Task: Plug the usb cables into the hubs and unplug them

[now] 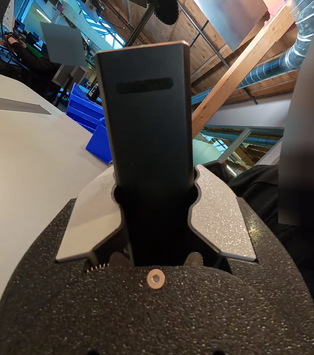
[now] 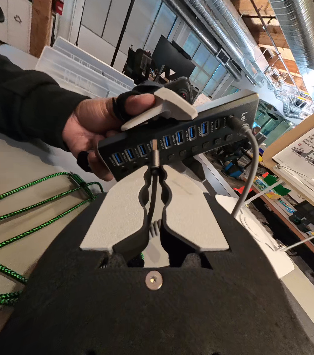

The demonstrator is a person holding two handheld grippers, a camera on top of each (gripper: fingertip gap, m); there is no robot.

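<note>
My left gripper (image 1: 155, 180) is shut on a black multi-port USB hub (image 1: 146, 115) and holds it upright, off the table. In the right wrist view the same hub (image 2: 206, 146) is tilted, clamped between the left gripper's white fingers (image 2: 171, 109), with a hand behind. My right gripper (image 2: 155, 172) is shut on a black USB cable (image 2: 152, 201), just behind its grey metal plug (image 2: 154, 157). The plug's tip is at a port in the middle of the row of blue ports. I cannot tell how deep it sits. A grey cable (image 2: 252, 163) is plugged into the hub's right end.
A green braided cable (image 2: 27, 207) lies looped on the white table (image 1: 27, 163) at the left. Blue bins (image 1: 87, 115) stand behind the hub. Clear plastic bins (image 2: 79, 69) are farther back. An instruction sheet on a board (image 2: 306, 153) stands at the right, above a white tray (image 2: 258, 230). There is about 4 cm between the tips of the two grippers.
</note>
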